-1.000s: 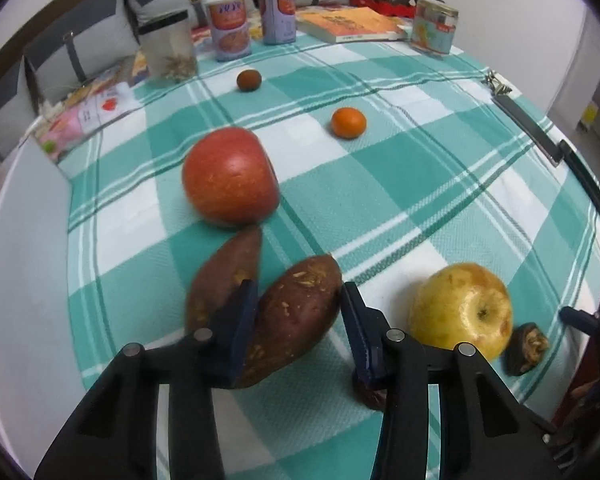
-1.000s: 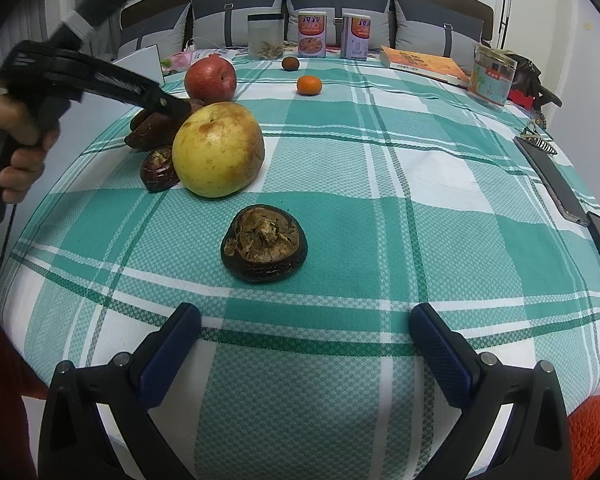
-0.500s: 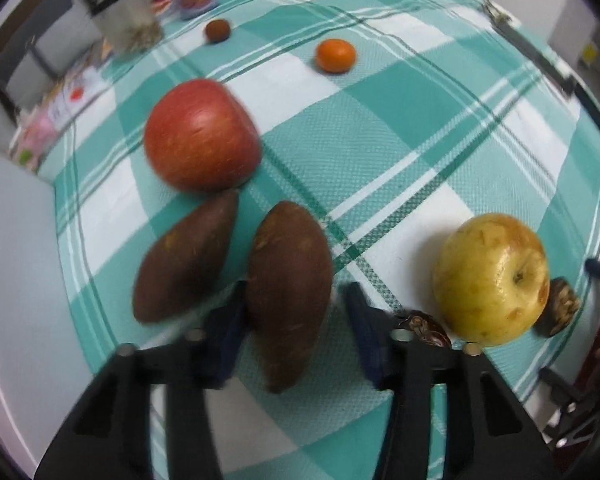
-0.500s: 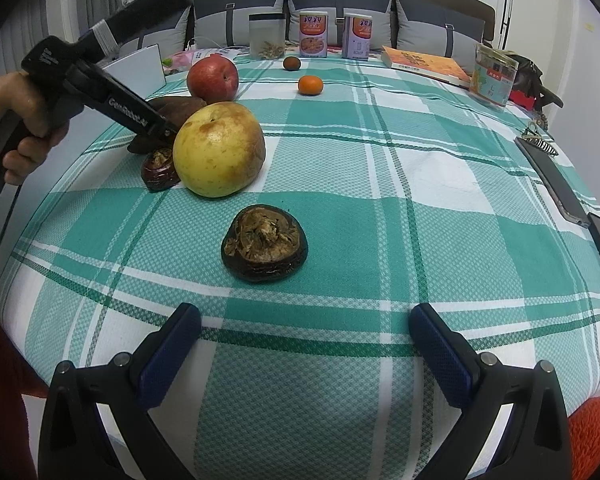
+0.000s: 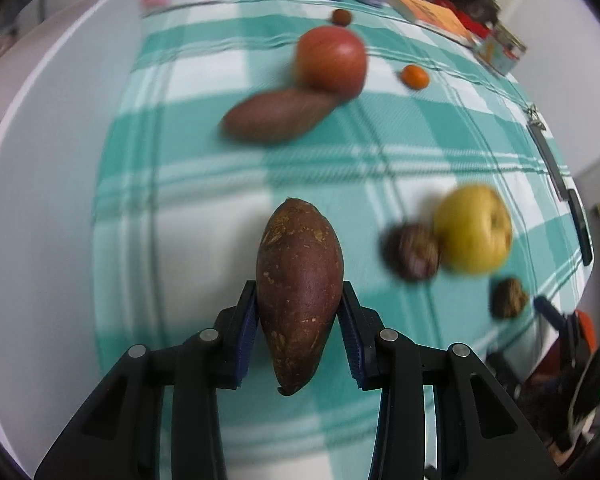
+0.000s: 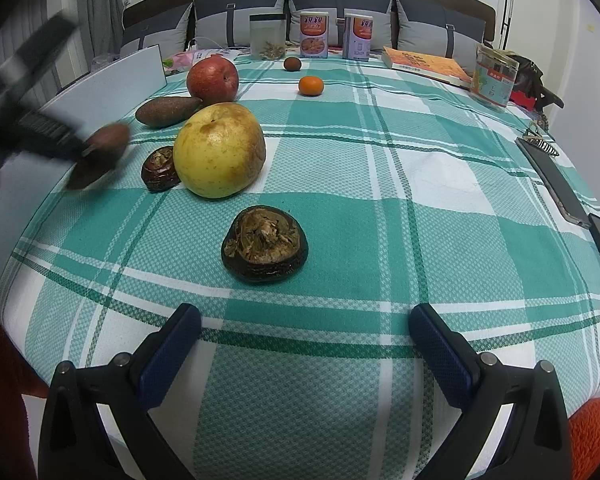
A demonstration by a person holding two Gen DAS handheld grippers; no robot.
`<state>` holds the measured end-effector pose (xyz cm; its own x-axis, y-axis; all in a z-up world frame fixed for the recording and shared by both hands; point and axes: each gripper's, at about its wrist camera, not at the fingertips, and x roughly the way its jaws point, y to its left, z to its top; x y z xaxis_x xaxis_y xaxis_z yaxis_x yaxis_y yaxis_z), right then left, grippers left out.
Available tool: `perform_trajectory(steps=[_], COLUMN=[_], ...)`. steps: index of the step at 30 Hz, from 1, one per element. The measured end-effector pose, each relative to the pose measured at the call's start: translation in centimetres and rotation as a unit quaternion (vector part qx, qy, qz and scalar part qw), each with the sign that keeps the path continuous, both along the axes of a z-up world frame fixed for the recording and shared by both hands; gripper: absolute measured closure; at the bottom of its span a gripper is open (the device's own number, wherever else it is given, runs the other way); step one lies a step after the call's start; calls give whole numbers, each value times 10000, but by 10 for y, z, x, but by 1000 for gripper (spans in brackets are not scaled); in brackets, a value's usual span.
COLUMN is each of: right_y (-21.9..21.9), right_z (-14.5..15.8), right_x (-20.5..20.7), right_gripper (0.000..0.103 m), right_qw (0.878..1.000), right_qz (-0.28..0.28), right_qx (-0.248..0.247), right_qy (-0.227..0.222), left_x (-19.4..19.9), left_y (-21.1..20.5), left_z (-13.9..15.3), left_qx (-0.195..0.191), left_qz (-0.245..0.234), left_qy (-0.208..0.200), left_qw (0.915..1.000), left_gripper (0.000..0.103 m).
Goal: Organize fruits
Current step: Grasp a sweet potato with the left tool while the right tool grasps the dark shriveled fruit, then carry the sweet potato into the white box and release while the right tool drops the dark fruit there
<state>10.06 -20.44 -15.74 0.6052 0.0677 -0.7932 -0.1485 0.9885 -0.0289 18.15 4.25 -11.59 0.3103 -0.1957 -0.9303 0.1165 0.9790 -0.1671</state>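
Sweet potato point(image 5: 300, 288) newly lifted off cloth, near table's point(image 6: 112, 80) edge.

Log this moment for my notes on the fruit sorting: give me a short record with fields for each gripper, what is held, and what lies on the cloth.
left gripper: shut on a sweet potato, jaws have just been closing
right gripper: open, nothing between the jaws
on cloth: second sweet potato, red apple, yellow apple, orange
touching: second sweet potato against red apple
back edge: two cans, jar, book
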Motion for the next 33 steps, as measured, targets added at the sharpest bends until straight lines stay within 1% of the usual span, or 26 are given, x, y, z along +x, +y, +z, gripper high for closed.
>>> perform_trajectory(steps=[2, 3, 4, 6, 7, 8, 9, 10, 11, 13, 15, 16, 17, 18, 19, 20, 22, 23, 24, 25, 26, 27, 28, 30, 33], right_y=[0, 0, 0, -1, -3, -6, -10, -17, -22, -33, -39, -39, -37, -32, -26, -19, -2, 2, 6, 12, 12, 12, 7, -4, -9], right_z=[0, 0, 0, 1, 2, 4, 6, 9, 11, 16, 20, 21, 21, 22, 22, 23, 19, 17, 13, 11, 12, 12, 15, 24, 46], right_x=[0, 1, 1, 2, 2, 1, 0, -1, -2, -3, -1, 1, 5, 9, 13, 17, 26, 27, 31, 32, 32, 33, 34, 32, 29], right_gripper=[0, 0, 0, 0, 0, 0, 0, 0, 0, 0, 0, 1, 2, 7, 13, 15, 23, 26, 43, 59, 60, 60, 60, 60, 60], right_qw=[10000, 10000, 10000, 10000, 9999, 9998, 9994, 9981, 9971, 9944, 9918, 9909, 9904, 9910, 9923, 9933, 9948, 9955, 9964, 9982, 9984, 9983, 9977, 9957, 9912], right_qz=[0, 3, 7, 31, 45, 48, 33, -20, -79, -237, -295, -255, -201, -115, -1, 136, 398, 437, 460, 427, 449, 461, 427, 316, 307], right_qx=[4, 5, 6, 48, 87, 178, 320, 594, 748, 1023, 1241, 1317, 1360, 1325, 1229, 1138, 910, 808, 648, 321, 209, 200, 365, 738, 1218], right_qy=[-11, -17, -21, 42, 85, 125, 144, 152, 145, 89, 51, 79, 113, 144, 152, 148, 214, 251, 307, 271, 263, 311, 389, 457, 420], left_x=[-19, -26, -28, -32, -33, -32, -33, -32, -31, -29, -28, -29, -29, -29, -28, -28, -28, -29, -30, -33, -35, -36, -38, -46, -58], left_y=[6, 9, 11, 19, 22, 22, 22, 20, 19, 18, 22, 23, 24, 25, 24, 23, 22, 23, 24, 25, 27, 28, 30, 36, 44], left_z=[-3, -6, -8, -9, -8, -6, -6, -6, -9, -14, -15, -15, -14, -13, -13, -13, -13, -13, -13, -13, -12, -11, -9, 3, 35], left_qx=[13, 83, 136, -45, -70, -28, 17, 88, 250, 381, 417, 400, 329, 182, 185, 259, 255, 235, 196, 157, 96, 23, -86, -494, -1185], left_qz=[151, 267, 367, 501, 553, 576, 529, 459, 384, 393, 462, 488, 512, 482, 480, 472, 508, 539, 583, 614, 647, 682, 730, 843, 924], left_qy=[-36, -77, -106, -245, -279, -350, -412, -450, -471, -497, -622, -648, -687, -722, -723, -722, -734, -732, -725, -712, -691, -671, -651, -670, -764], left_qw=[9999, 9996, 9992, 9984, 9981, 9977, 9977, 9979, 9978, 9973, 9961, 9959, 9958, 9961, 9961, 9959, 9957, 9956, 9955, 9954, 9955, 9954, 9952, 9930, 9857], left_gripper=[63, 62, 60, 49, 34, 28, 28, 28, 28, 29, 30, 32, 46, 59, 62, 62, 62, 62, 62, 62, 62, 62, 62, 62, 62])
